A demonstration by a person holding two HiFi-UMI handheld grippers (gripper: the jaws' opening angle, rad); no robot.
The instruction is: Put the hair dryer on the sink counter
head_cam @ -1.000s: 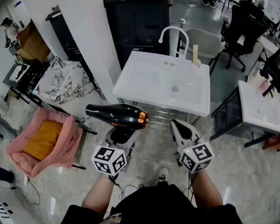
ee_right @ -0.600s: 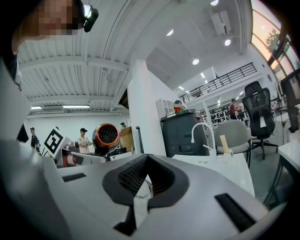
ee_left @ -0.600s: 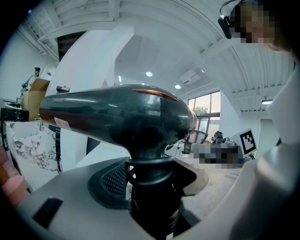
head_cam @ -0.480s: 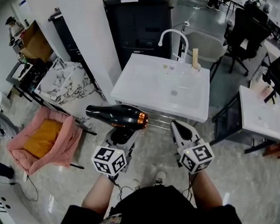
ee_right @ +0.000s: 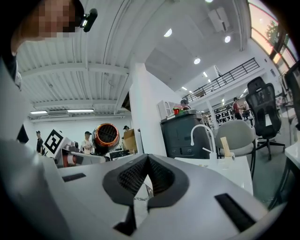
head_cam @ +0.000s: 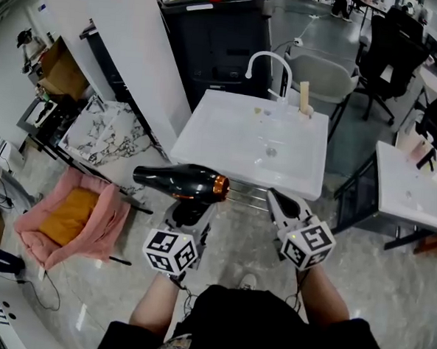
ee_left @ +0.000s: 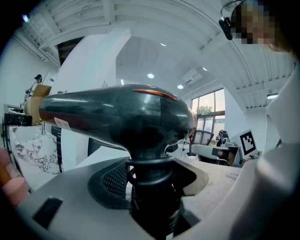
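Hair dryer (head_cam: pixel 181 181) held short of the sink counter (head_cam: pixel 228 145)
Left gripper (head_cam: pixel 190 210) clamps its handle; right gripper (head_cam: pixel 282 203) has its 2 jaws closed together, empty.

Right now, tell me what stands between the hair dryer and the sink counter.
Nothing visible does. The left gripper holds the hair dryer by its handle, just short of the near edge of the sink counter, with only air between.
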